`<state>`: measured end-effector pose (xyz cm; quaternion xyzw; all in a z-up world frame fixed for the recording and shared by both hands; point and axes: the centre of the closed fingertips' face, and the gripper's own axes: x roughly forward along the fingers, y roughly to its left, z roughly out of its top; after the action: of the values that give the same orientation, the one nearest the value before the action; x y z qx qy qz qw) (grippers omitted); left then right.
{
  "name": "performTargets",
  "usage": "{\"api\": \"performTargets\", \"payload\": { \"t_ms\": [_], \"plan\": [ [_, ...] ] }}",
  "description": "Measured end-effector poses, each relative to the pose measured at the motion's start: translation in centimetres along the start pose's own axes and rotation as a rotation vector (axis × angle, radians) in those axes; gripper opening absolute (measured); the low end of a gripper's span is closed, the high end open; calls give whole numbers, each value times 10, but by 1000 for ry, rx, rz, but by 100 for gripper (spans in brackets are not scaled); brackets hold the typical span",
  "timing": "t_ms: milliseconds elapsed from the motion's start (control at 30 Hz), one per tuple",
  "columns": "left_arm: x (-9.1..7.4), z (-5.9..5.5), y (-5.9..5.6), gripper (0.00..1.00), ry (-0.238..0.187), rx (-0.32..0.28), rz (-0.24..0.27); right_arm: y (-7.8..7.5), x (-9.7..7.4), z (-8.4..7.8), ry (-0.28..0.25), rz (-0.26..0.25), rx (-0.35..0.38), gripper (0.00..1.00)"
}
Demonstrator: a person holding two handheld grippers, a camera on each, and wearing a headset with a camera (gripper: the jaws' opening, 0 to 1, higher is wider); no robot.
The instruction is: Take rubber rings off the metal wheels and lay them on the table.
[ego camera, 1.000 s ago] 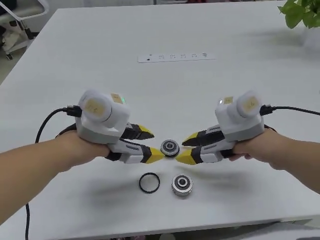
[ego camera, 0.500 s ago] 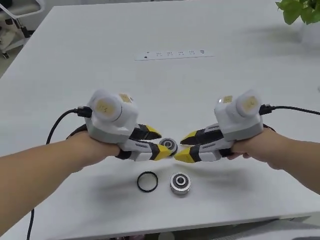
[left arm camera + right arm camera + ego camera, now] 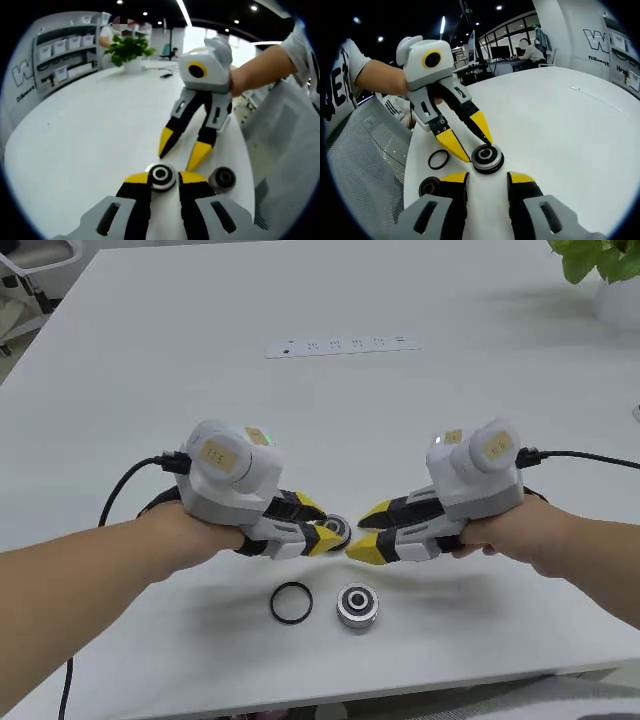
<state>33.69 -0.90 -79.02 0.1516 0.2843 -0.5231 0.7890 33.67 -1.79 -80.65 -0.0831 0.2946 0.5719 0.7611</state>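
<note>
The white table (image 3: 450, 410) took up most of what I could see from where I stood, with a potted plant (image 3: 592, 260) at its far right corner and a flat white power strip (image 3: 340, 344) lying across the middle, well away from the work.

Near the front edge the person held the two tools nose to nose. The left gripper (image 3: 320, 524) had its yellow-tipped jaws closed narrowly on a metal wheel (image 3: 337, 529), one tip on each side of it. In the left gripper view the wheel (image 3: 161, 175) sat squarely between that gripper's (image 3: 162, 180) tips. The right gripper (image 3: 364, 531) faced it with its jaws spread and holding nothing, the tips just short of the wheel. In the right gripper view its jaws (image 3: 487, 179) stood apart, with the wheel (image 3: 487, 157) a little beyond them, pinched by the left gripper (image 3: 476, 149). A black cable (image 3: 120, 495) trailed from the left tool across the table.

Closer to the person, a second wheel (image 3: 358, 605) rested flat on the table, silver with a dark hub. Just beside it, to its left and not touching, lay a loose black rubber ring (image 3: 273, 602).
</note>
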Motion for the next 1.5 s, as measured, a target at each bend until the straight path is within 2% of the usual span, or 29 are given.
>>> {"api": "performTargets", "payload": {
  "t_ms": [33,67,133,367,667,1000,1500],
  "plan": [
    [2,-5,1,22,12,4,2,0,0,0,-2,1,-1,27],
    [4,0,2,22,-15,42,4,1,0,1,-2,2,0,27],
    [3,-3,0,21,0,23,7,2,1,1,-4,3,-1,27],
    [5,-3,8,14,3,16,39,5,5,2,-7,9,-2,27],
    [5,-2,6,13,1,19,60,2,8,7,-19,-10,-11,28],
    [4,-2,6,13,-6,9,79,0,19,10,-24,-39,-6,29],
    [4,-2,8,13,-16,-19,90,1,10,4,-19,-47,21,20]
  ]
}}
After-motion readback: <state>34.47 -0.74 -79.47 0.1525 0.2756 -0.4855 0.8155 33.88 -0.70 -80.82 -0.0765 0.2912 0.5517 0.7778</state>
